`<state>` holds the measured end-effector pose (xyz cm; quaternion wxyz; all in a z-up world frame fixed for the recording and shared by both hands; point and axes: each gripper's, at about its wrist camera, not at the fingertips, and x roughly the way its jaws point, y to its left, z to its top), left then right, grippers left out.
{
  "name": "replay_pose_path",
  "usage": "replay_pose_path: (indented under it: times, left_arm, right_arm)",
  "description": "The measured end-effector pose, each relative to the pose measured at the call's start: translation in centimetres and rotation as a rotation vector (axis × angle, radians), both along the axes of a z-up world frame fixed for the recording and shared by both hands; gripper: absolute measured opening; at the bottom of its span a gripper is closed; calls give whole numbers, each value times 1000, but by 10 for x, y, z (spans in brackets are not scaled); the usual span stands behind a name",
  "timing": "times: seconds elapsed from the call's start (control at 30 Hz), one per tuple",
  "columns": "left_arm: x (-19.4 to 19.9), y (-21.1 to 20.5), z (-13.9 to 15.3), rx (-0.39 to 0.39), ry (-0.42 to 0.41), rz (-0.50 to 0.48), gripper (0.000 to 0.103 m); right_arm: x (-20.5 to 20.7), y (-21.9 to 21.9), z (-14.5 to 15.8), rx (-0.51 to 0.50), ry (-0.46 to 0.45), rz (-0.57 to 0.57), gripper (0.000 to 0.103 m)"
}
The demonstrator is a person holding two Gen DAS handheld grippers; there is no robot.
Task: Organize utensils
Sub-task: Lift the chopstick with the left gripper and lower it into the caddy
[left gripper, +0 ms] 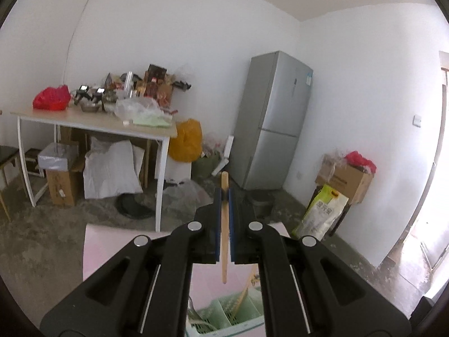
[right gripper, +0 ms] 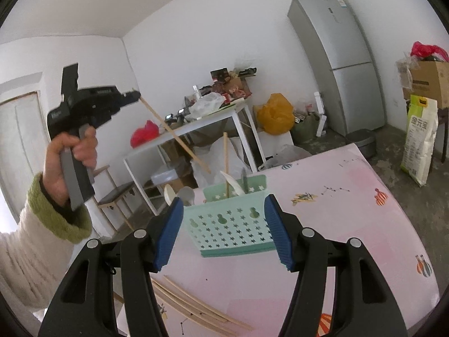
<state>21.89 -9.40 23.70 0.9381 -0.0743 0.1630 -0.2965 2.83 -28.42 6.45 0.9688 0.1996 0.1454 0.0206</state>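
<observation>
My left gripper is shut on a wooden chopstick, held in the air above the green utensil holder. The right wrist view shows that gripper up at the left, with the chopstick slanting down toward the holder. The holder stands on the pink table and contains an upright chopstick, white spoons and a dark utensil. My right gripper is open, its blue pads on either side of the holder without touching it. Several loose chopsticks lie on the table near me.
A white table loaded with bags and clutter stands behind, with a chair beside it. A grey fridge, an orange bag, a rice sack and cardboard boxes line the walls.
</observation>
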Motion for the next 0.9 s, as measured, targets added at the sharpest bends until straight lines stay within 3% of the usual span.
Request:
replay_pose_path:
  times: [0.33,0.5,0.67,0.9]
  left_arm:
    - [0,-40,-55,116,15,18,3]
    - [1,-44,-79,104,79,5,3]
    - [-8,-40,-68,97,18,15,3]
    - [-42,-20,-10,50,-115,2,3]
  right_arm:
    - [-18,-20,-10,68,9,-28,59]
    - [-24,-24,-10,71,7,-42,59]
    - [-27,-27,-12,81,8,-53,59]
    - [-25,-26,-15,91,8,-39,59]
